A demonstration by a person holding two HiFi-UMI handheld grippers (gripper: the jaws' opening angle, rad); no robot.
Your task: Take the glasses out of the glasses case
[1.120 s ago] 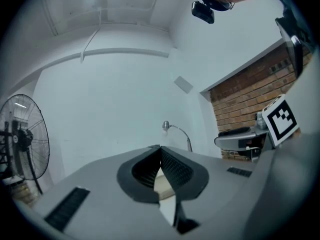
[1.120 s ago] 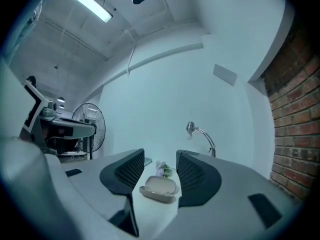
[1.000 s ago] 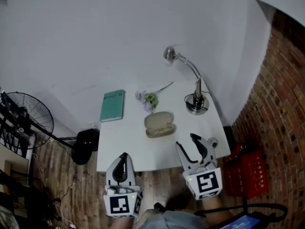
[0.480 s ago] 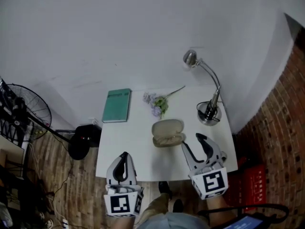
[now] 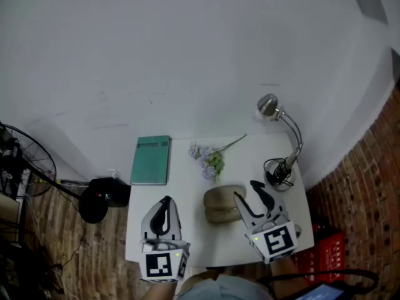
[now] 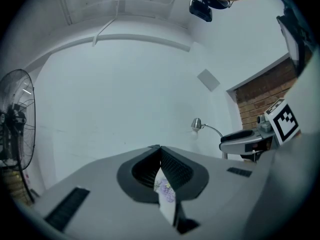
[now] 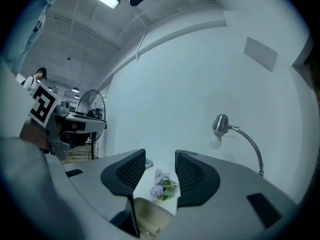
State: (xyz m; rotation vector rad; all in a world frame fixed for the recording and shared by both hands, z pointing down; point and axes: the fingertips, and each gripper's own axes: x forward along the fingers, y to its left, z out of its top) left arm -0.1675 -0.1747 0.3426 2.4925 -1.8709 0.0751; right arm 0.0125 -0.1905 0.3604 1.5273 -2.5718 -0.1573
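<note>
**Both grippers level over the near edge of the surface, glasses case ahead of the right one**

Head view: a white surface (image 5: 187, 195) carries a teal book (image 5: 150, 160) at its far left, a sprig of pale purple flowers (image 5: 209, 161) near the middle and a chrome desk lamp (image 5: 282, 144) at the far right. The tan glasses case (image 5: 222, 203) lies near the front edge, just below the flowers. Whether its lid is up, and whether the glasses lie inside, cannot be told.

The left gripper (image 5: 165, 200) hovers over the front left part of the surface, well apart from the case. In the left gripper view its jaws meet at the tips, with nothing clamped between them.

The right gripper (image 5: 248, 191) hovers at the right end of the case. In the right gripper view its jaws stand wide apart and are closing. The case shows low in the gap, ahead of the pads and not pressed by them. A floor fan (image 5: 22, 164) stands off to the left.
</note>
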